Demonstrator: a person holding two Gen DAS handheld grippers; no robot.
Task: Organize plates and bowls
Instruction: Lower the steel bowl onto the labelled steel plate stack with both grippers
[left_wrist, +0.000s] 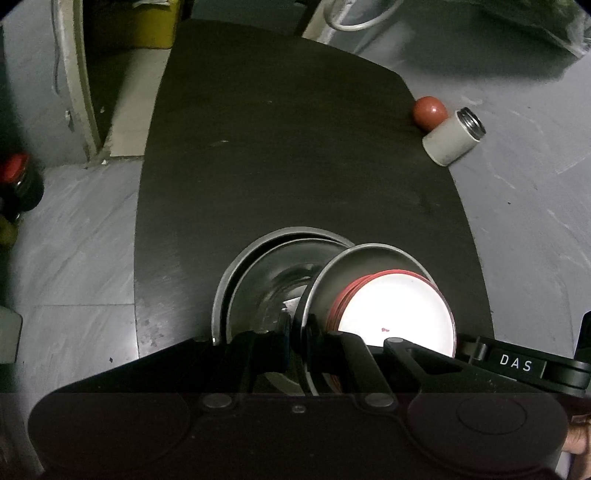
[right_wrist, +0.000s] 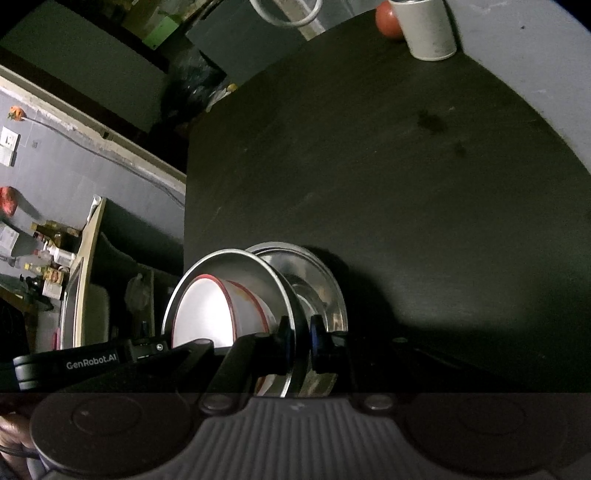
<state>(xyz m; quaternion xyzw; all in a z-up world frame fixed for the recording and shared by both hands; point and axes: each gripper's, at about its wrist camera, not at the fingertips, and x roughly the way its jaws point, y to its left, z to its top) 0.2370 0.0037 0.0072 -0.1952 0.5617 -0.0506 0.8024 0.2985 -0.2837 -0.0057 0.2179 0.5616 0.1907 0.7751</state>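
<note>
Both hand-held grippers, left (left_wrist: 297, 332) and right (right_wrist: 301, 334), clamp the steel plate (left_wrist: 369, 258) rim, white bowls (left_wrist: 399, 314) nested inside, above a second plate (left_wrist: 258, 266) on the bench (left_wrist: 295, 147). Stacking appears nearly finished; set-down remains.

Black tool (left_wrist: 297, 341), white "DAS" lettering

Both views are dim, with heavy fisheye bending and black vignetting at the corners. The dark table (left_wrist: 295, 155) soaks up most of the light. The brightest spot is the white plate (left_wrist: 399, 314), blown out to pure glare in the left wrist view, softer in the right wrist view. Beside it, the steel bowls (left_wrist: 266, 273) show streaky reflections. A soft shadow falls on the table to the right of the bowls in the right wrist view. Edges away from the plate look smeared and slightly blurred.
</note>
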